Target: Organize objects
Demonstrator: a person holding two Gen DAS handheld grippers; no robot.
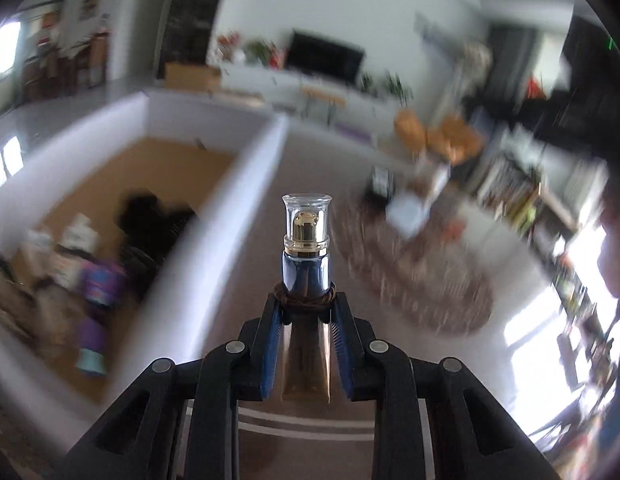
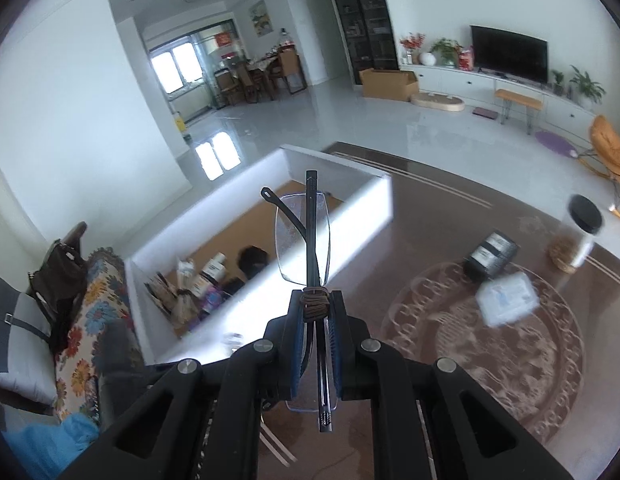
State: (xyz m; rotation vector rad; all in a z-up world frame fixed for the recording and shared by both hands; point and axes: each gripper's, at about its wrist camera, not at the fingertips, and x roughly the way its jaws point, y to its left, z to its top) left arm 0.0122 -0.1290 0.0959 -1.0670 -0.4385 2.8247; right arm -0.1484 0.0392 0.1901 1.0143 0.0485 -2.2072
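Clamped between the left gripper [image 1: 306, 304] fingers, a bottle [image 1: 306, 264] with a clear cap juts past the fingertips; a white box [image 1: 214, 208] lies left of them. Folded eyeglasses [image 2: 304, 236] are pinched tight in the right gripper [image 2: 314, 300], above that box [image 2: 349, 204].

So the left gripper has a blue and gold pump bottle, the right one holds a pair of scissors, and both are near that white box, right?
Not scissors. In the right wrist view the right gripper is shut on folded rimless glasses. The rest stands: the left gripper holds the pump bottle, with the white box close by.
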